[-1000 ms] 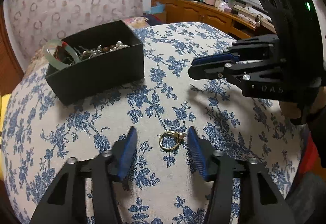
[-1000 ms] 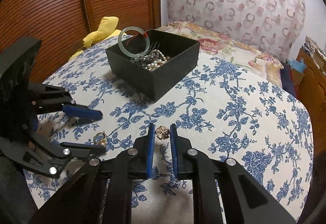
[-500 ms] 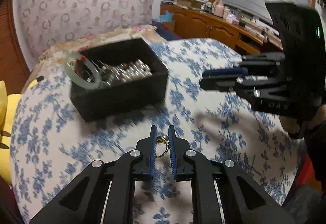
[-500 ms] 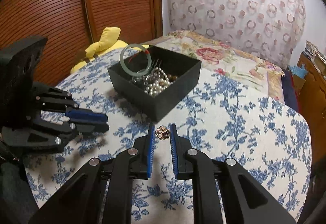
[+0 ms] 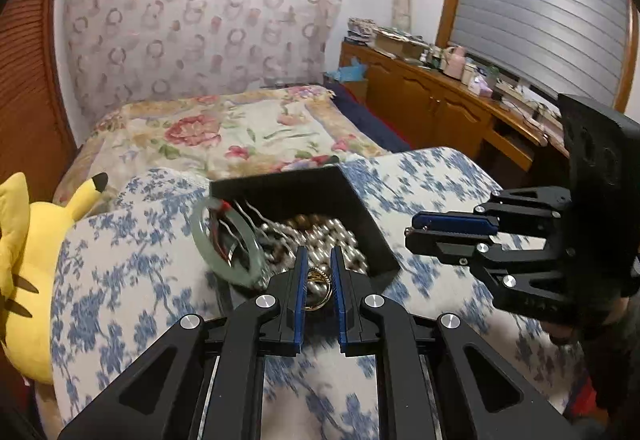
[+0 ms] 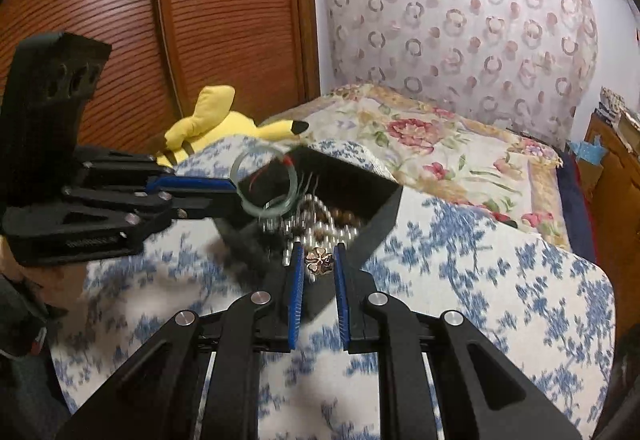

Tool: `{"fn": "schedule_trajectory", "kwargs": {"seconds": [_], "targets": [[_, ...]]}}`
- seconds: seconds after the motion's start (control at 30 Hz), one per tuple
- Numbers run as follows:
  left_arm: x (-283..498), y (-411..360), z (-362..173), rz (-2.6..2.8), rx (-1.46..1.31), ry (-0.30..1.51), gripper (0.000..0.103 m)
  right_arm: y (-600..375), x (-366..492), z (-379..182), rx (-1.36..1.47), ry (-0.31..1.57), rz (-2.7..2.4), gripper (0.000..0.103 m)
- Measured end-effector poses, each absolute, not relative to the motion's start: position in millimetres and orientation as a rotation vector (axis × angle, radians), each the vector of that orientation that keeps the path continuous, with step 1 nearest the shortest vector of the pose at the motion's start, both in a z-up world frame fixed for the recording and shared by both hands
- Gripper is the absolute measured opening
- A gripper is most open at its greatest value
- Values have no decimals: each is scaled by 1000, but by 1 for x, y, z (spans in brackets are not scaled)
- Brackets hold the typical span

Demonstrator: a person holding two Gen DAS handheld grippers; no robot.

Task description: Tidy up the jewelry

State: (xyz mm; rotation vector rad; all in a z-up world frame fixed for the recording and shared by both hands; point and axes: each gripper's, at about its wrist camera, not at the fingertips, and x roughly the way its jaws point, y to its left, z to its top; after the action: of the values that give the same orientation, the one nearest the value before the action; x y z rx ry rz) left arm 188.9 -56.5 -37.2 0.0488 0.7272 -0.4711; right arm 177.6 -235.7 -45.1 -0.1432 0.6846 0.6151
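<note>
The left hand-held gripper pinches a gold ring over the black box; the right hand-held gripper clamps a flower brooch there too. Either small piece (thinly gripped) could slip or drop outside the box's near wall if released early.

the gold ring shows only as a sliver between the left gripper pads; its lower arc and any setting are hidden. the near wall of the black box is covered by that gripper in the left wrist view. in the right wrist view the box's near corner is smeared, and the blue floral cloth blurs near the fingers. the tangle under the jade bangle is too jumbled to sort piece by piece. the yellow plush toy is cut off by the left edge.
</note>
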Motion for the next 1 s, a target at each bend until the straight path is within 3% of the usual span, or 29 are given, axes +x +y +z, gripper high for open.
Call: {"fn": "schedule_trajectory", "kwargs": {"seconds": [0.17,0.43,0.5,0.7,0.8,1.0], "targets": [[202,-50,-40,-426,23,728,12,-231,200,-42,-88,677,624,17],[186,-30,-34,-355,7,684,46,-225,209,-41,-63,684,611,20],[179,-28,-32,-340,12,670,61,-226,204,-38,-57,674,601,21],[151,-23,-21,-284,25,623,91,-235,177,-24,-51,620,557,45],[137,-22,-17,-255,31,613,95,-242,156,-15,-43,574,490,65],[110,-21,-12,-200,44,610,95,-255,111,-3,-25,510,364,88]]}}
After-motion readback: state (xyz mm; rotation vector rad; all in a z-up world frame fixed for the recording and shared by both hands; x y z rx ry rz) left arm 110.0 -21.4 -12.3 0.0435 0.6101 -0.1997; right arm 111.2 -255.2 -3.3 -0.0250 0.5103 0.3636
